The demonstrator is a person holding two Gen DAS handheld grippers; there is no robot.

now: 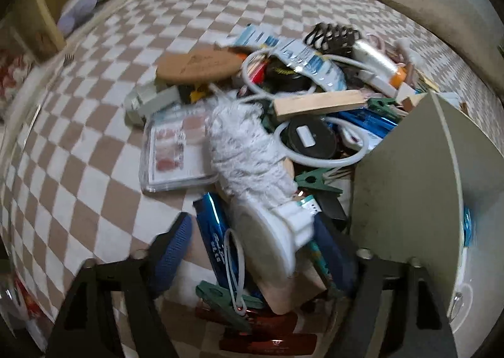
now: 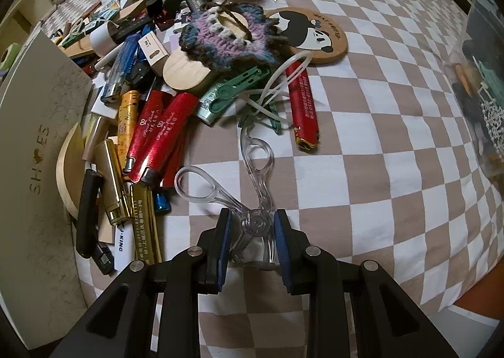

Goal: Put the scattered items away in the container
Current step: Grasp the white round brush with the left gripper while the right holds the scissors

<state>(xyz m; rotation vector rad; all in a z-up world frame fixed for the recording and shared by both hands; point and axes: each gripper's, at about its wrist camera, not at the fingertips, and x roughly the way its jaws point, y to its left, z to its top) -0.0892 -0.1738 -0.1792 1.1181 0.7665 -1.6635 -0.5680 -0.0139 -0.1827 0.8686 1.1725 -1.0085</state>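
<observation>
In the right wrist view my right gripper [image 2: 252, 232] is shut on a clear plastic eyelash curler [image 2: 255, 191] at its hinge, its loop handles pointing away over the checkered cloth. A pile of lighters [image 2: 157, 131], a green clothes peg [image 2: 233, 90], a knitted purple pouch [image 2: 220, 33] and a panda coaster [image 2: 312, 33] lies beyond. In the left wrist view my left gripper [image 1: 252, 251] is open over the pile, its fingers either side of a white fluffy brush with a round white base [image 1: 252, 162]. A grey shoe box [image 1: 406, 175] stands at right.
A clear plastic container [image 2: 482, 80] with small items stands at the right edge of the right wrist view. The shoe box [image 2: 34, 143] fills its left side. A clear flat case [image 1: 176, 150], a cork coaster [image 1: 198, 65], white cable and wooden block [image 1: 318, 102] lie in the pile.
</observation>
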